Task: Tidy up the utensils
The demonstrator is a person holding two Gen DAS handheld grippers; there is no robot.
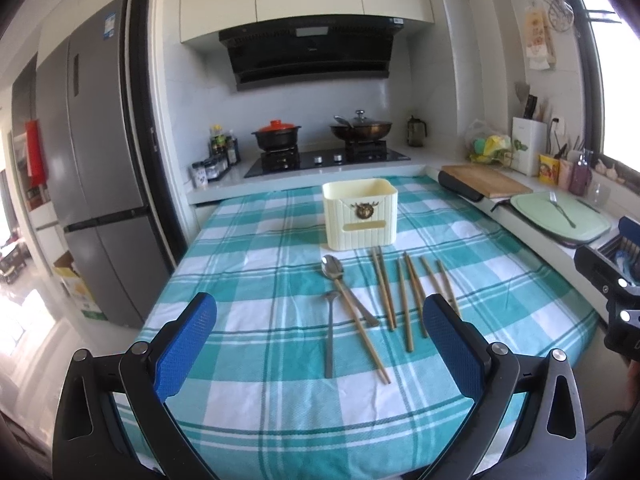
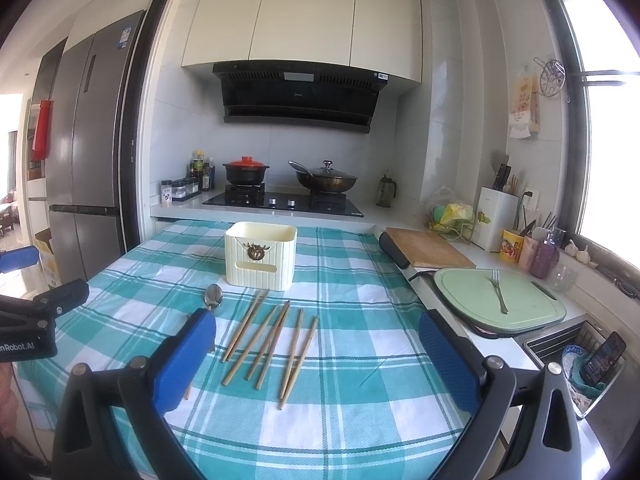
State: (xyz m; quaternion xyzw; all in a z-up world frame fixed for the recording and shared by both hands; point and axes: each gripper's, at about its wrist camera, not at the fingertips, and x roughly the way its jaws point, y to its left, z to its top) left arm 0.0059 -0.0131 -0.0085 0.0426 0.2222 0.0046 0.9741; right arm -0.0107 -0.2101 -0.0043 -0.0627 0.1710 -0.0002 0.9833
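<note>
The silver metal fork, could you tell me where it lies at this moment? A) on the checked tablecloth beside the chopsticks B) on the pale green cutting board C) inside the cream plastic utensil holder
B: the silver metal fork rests on the pale green cutting board on the counter.

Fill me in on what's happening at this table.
A person holds a gripper in each hand above a checked tablecloth; the left gripper and right gripper are both open and empty. Nothing is sorted yet: the chopsticks and two spoons lie loose in front of the cream utensil holder. A fork rests on the green board to the right.
</note>
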